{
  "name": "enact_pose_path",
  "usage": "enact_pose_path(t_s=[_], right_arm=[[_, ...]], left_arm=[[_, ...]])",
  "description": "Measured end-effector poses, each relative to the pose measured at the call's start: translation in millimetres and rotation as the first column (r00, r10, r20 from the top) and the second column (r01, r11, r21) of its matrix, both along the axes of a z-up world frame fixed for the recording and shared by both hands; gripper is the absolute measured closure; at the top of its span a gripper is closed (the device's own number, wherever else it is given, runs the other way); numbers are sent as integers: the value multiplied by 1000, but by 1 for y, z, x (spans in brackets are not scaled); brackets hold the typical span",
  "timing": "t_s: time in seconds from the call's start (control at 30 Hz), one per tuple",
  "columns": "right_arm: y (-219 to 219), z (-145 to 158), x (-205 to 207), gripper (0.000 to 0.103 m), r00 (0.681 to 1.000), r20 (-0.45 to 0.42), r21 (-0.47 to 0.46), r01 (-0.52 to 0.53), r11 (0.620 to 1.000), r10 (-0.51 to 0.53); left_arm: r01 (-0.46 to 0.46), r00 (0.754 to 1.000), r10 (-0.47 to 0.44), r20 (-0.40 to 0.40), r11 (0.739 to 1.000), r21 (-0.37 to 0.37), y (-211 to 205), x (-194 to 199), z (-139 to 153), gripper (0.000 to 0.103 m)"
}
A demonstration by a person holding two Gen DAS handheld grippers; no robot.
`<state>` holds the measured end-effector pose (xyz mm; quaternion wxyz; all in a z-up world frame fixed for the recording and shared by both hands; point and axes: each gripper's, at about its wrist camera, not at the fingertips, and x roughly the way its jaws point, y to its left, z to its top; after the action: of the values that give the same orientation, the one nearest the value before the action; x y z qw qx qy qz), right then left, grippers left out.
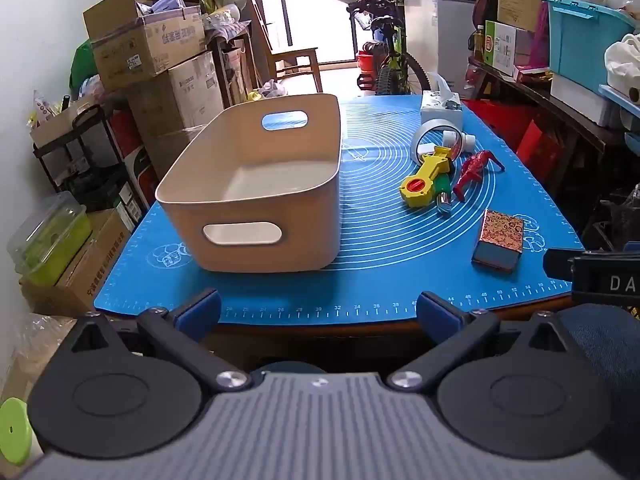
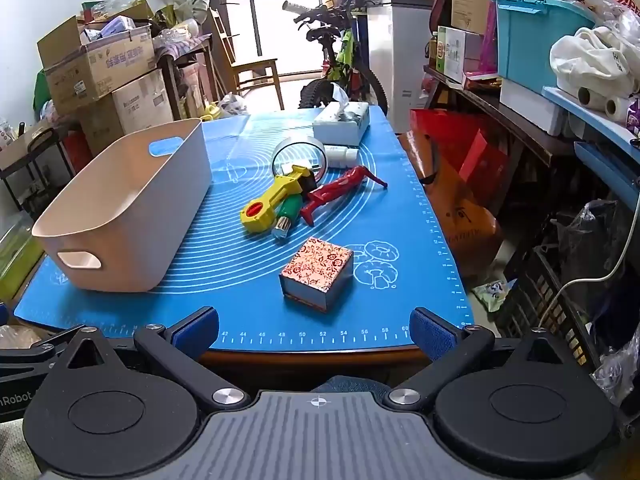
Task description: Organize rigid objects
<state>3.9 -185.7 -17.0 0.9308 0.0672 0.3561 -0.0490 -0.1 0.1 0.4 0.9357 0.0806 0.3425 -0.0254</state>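
A beige bin (image 1: 256, 192) (image 2: 128, 208) stands empty on the left of the blue mat (image 1: 380, 240) (image 2: 248, 280). To its right lie a patterned red box (image 1: 500, 240) (image 2: 318, 274), a yellow toy (image 1: 426, 176) (image 2: 272, 204), a green-handled tool (image 1: 442, 194) (image 2: 288, 214), a red lobster toy (image 1: 474, 172) (image 2: 340, 192), a tape roll (image 1: 436, 136) (image 2: 300, 156) and a white bottle (image 1: 460, 140) (image 2: 340, 155). My left gripper (image 1: 320, 316) is open before the table's near edge, in front of the bin. My right gripper (image 2: 316, 330) is open before the near edge, in front of the patterned box.
A tissue box (image 1: 442, 106) (image 2: 342, 122) sits at the mat's far end. Stacked cardboard boxes (image 1: 148, 48) stand left of the table, shelves with bins (image 2: 536, 40) to the right, a bicycle (image 2: 340, 64) behind. The right gripper's body (image 1: 600, 272) shows in the left wrist view.
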Motion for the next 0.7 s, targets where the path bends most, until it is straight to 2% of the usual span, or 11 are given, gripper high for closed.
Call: enact_pose_path(t_s=[0.7], right_arm=[[1, 1, 0, 2, 1000, 2, -5, -3, 1000, 3]], left_arm=[[19, 1000, -19, -1, 1000, 4, -6, -1, -4, 0]])
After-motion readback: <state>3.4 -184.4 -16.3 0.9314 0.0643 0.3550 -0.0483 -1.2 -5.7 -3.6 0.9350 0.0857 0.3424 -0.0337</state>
